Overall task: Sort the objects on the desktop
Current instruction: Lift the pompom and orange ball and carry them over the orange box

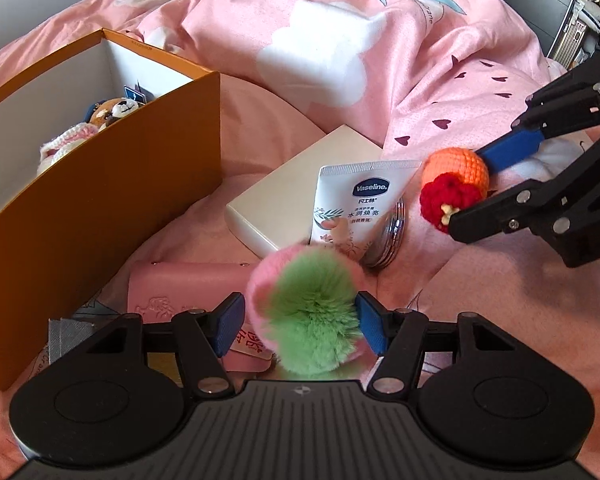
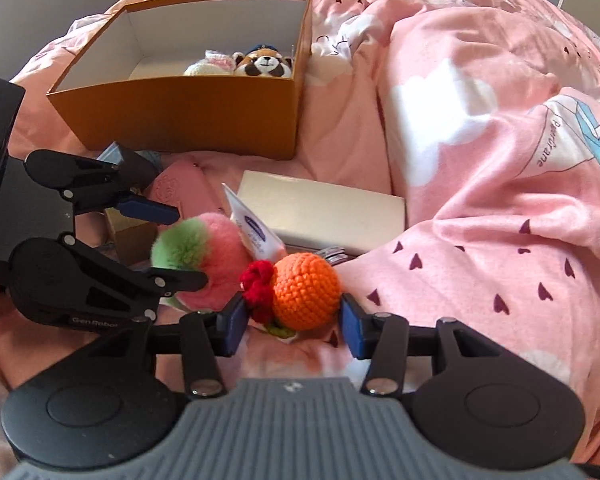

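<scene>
The pompom (image 1: pixel 312 312), pink with a green fluffy cap, sits between the spread jaws of the left gripper (image 1: pixel 300 326). The right pad brushes its fur and the left pad stands clear, so nothing pinches it yet, and it looks to rest on the pink bedding (image 1: pixel 480 300), partly over a pink case (image 1: pixel 188 286). In the right wrist view the crocheted orange (image 2: pixel 305 290), with a red knitted flower at its side, lies between the pads of the right gripper (image 2: pixel 294 328). Those jaws stand about half open; the pads seem close against the yarn, but from this angle I cannot tell whether they truly pinch it.

Just beyond the two toys a Vaseline tube (image 1: pixel 354 200) leans on a cream flat box (image 1: pixel 284 196), with a round metal tin (image 1: pixel 392 236) tucked under the tube. Farther off stands the orange cardboard box (image 2: pixel 180 120), already holding a plush raccoon (image 2: pixel 264 63) and a knitted white-and-pink toy (image 2: pixel 212 65).

The risks are these: the two grippers work very near each other and could knock together. The pompom's soft fur may slip from a shallow pinch, or the closing pads may catch the tube. A loose hold on the orange could drop it short of the box wall.
</scene>
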Available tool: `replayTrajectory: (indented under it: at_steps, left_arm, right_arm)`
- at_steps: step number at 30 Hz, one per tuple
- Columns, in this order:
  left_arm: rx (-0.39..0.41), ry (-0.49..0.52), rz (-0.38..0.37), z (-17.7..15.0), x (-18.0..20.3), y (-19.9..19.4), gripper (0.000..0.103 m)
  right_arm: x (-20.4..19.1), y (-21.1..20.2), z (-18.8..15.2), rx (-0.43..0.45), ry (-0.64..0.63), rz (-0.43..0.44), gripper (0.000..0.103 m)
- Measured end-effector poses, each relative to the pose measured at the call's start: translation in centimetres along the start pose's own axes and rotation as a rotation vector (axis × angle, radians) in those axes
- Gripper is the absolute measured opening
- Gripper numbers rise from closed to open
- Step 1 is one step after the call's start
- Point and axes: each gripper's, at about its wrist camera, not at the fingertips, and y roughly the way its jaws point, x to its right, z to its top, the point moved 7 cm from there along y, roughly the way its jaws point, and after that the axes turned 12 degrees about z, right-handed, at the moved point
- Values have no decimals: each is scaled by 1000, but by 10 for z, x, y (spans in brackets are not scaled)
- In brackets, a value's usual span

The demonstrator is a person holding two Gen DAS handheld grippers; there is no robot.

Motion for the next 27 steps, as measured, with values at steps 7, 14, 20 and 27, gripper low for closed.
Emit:
replayTrajectory:
  at_steps: [7,14,20,27]
  left_arm:
    - [-28,-17,-3,-1,9,24,61]
    - [-19,-6,35,-3,13,35,50]
    - [21,-52,35,-3,7,24,46]
    - [75,-125,8,3,-8,-6,13]
  right_arm:
    - [13,7,-1,-8,38,20,52]
    - [14,17,-1,-9,23,13,52]
    - [11,15,0,21,16,16,52]
    - [4,-3,10,80,-8,5,51]
